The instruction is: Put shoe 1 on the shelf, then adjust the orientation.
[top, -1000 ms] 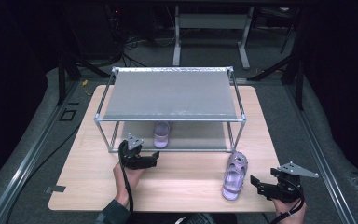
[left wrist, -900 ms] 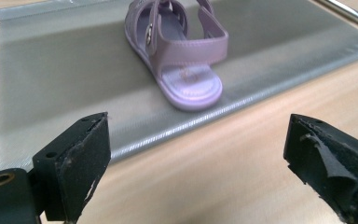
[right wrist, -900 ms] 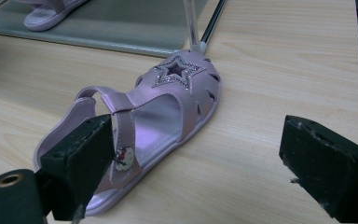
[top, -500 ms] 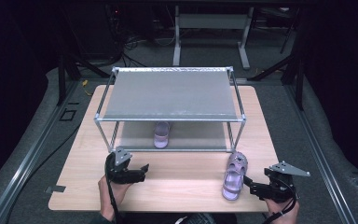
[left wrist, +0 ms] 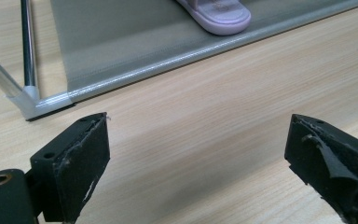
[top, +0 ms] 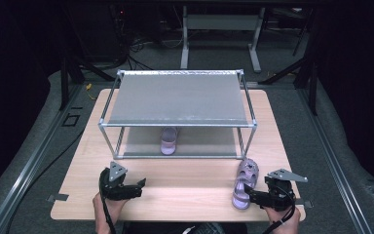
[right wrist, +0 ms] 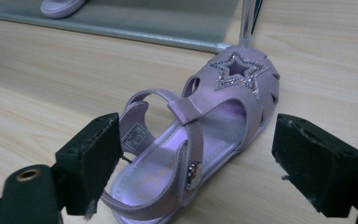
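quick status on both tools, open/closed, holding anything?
Left tool: open, nothing between its jaws, over bare table.
Right tool: open, jaws just closing in around the purple sandal, not gripping it yet.

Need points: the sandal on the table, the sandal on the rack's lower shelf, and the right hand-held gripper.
sandal on the table [right wrist: 205, 135]: right gripper view, on the insole under the strap.
sandal on the lower shelf [top: 169, 140]: high view, on its upper.
right hand-held gripper [right wrist: 198, 165]: right gripper view, midway between its fingertips.
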`<state>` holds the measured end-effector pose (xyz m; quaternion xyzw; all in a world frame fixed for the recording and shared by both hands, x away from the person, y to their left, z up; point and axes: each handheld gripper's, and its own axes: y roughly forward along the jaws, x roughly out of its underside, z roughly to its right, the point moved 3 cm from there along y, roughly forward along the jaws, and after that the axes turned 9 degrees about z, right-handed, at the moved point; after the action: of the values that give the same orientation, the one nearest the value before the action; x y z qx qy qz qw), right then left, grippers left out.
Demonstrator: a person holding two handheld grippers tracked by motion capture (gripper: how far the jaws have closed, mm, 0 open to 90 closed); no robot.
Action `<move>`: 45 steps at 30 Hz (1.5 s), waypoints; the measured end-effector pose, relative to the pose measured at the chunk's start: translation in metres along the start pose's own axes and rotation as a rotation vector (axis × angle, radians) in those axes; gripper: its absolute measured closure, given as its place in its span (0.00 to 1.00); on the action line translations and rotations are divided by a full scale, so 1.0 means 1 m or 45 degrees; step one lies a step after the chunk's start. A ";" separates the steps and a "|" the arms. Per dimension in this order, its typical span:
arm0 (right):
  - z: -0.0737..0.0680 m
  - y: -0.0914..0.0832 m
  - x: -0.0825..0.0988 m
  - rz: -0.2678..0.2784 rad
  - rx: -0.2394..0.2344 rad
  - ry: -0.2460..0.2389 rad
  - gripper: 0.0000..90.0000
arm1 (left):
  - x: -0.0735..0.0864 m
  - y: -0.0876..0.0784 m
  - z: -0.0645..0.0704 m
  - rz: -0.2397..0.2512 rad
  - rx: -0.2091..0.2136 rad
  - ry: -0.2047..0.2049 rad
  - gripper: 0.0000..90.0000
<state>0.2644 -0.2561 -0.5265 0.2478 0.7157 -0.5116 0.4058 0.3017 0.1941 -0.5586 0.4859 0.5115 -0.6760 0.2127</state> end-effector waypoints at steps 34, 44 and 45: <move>-0.004 0.003 0.008 0.009 0.022 -0.123 0.94 | 0.002 -0.002 -0.007 -0.011 -0.021 -0.012 0.09; -0.031 0.020 -0.007 0.056 -0.123 -0.376 0.94 | 0.003 -0.006 -0.012 0.001 -0.039 -0.025 0.09; -0.034 0.022 -0.007 0.044 -0.102 -0.412 0.94 | 0.003 -0.006 -0.013 0.004 -0.044 -0.026 0.09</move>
<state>0.2736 -0.2160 -0.5271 0.1583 0.6564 -0.5088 0.5340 0.3010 0.2090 -0.5584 0.4760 0.5201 -0.6717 0.2274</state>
